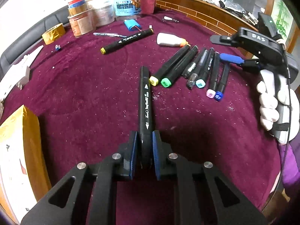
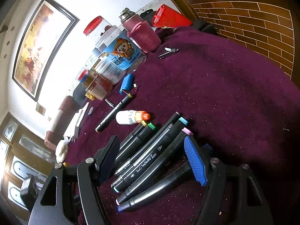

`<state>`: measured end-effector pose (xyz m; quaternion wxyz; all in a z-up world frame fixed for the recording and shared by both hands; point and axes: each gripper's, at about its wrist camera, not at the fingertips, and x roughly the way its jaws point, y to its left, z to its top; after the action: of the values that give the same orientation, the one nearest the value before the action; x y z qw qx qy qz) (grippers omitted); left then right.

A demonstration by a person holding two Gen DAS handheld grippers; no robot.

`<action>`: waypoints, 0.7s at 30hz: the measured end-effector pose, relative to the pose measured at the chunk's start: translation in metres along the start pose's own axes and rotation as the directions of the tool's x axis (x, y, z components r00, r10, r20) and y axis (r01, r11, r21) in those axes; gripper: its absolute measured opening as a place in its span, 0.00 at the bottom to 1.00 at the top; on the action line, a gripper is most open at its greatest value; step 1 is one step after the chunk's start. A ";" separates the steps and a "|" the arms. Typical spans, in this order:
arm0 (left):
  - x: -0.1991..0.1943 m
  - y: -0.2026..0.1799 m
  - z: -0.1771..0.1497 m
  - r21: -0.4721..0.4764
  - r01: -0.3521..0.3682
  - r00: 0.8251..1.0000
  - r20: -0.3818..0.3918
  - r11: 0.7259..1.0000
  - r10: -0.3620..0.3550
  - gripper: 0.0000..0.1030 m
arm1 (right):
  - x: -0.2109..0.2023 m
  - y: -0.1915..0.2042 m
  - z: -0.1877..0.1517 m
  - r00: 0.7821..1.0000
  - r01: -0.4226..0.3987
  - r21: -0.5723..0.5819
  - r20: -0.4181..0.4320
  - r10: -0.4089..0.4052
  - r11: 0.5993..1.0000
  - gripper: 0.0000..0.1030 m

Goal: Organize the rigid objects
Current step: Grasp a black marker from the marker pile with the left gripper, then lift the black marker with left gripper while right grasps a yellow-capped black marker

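Held marker: a black art marker (image 1: pixel 145 101), lying lengthwise over the middle of the table's maroon cloth (image 1: pixel 84 97), its near end between the pads.
Left gripper (image 1: pixel 144 150): pinching that marker's end.
Marker row: capped markers (image 1: pixel 189 69) side by side toward the table's right edge.
Right gripper (image 2: pixel 151 159): spread, astride the row, clamping none.
Glue bottle (image 1: pixel 169 39): just beyond the row.
Lone marker (image 1: pixel 126 40): farther back, near jars (image 1: pixel 123 1).

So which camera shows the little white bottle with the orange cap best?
The right wrist view: the white bottle with the orange cap lies near mid-picture, beside the row of markers, with its label showing. In the left wrist view the bottle is smaller and farther off.
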<state>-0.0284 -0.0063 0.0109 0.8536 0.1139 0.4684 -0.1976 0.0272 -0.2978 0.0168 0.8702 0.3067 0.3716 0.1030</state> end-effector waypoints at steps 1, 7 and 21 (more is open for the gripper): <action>0.001 -0.001 0.003 -0.002 -0.007 1.000 0.009 1.000 0.007 0.13 | 0.000 0.000 0.000 1.000 0.001 -0.001 0.000 -0.001 1.000 0.64; 0.023 -0.009 0.019 -0.041 -0.020 0.999 0.050 0.999 0.022 0.43 | 0.000 0.001 -0.001 1.000 0.003 -0.011 0.001 -0.003 1.000 0.64; 0.000 0.010 -0.007 -0.205 0.060 0.990 0.136 0.977 -0.032 0.11 | 0.002 0.006 -0.001 0.999 0.032 -0.050 0.002 -0.032 0.998 0.64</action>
<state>-0.0296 0.0054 0.0071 0.8851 -0.0005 0.4317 -0.1740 0.0285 -0.2919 0.0184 0.8794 0.2790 0.3731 0.0981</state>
